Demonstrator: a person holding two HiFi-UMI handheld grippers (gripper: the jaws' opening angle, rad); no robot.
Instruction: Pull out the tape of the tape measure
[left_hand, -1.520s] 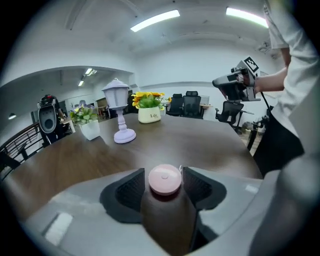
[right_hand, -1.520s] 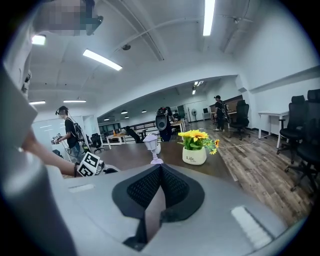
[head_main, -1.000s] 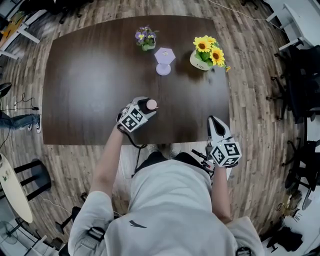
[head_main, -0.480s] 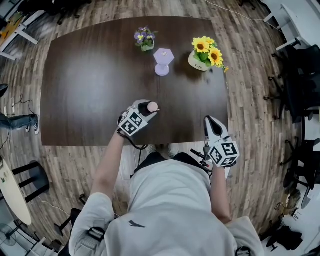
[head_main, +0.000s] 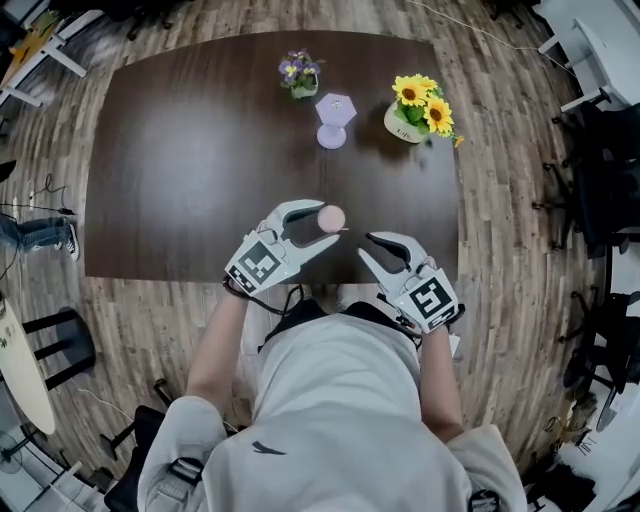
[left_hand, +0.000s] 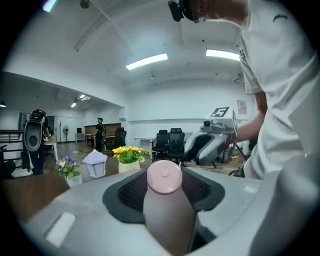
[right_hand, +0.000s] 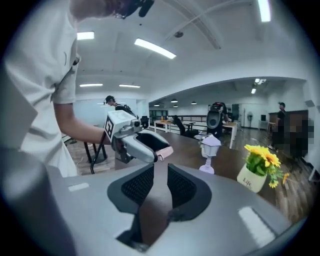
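Note:
A round pink tape measure (head_main: 332, 217) is clamped between the pads of my left gripper (head_main: 320, 223), which holds it above the near edge of the dark table (head_main: 180, 160). The left gripper view shows its pink face (left_hand: 164, 177) upright between the jaws. My right gripper (head_main: 368, 247) points left toward it, a short gap away; its jaws are opening and nothing is between them. From the right gripper view, the left gripper (right_hand: 136, 141) and the pink case edge (right_hand: 165, 152) lie straight ahead of my right gripper (right_hand: 160, 186).
At the table's far side stand a small purple-flower pot (head_main: 299, 76), a lilac lantern (head_main: 334, 118) and a white pot of sunflowers (head_main: 419, 107). Wooden floor surrounds the table, with office chairs (head_main: 600, 170) at the right.
The right gripper swung left over the table edge toward the tape measure and its jaws parted. The left gripper shifted right and nearer with the tape measure still held.

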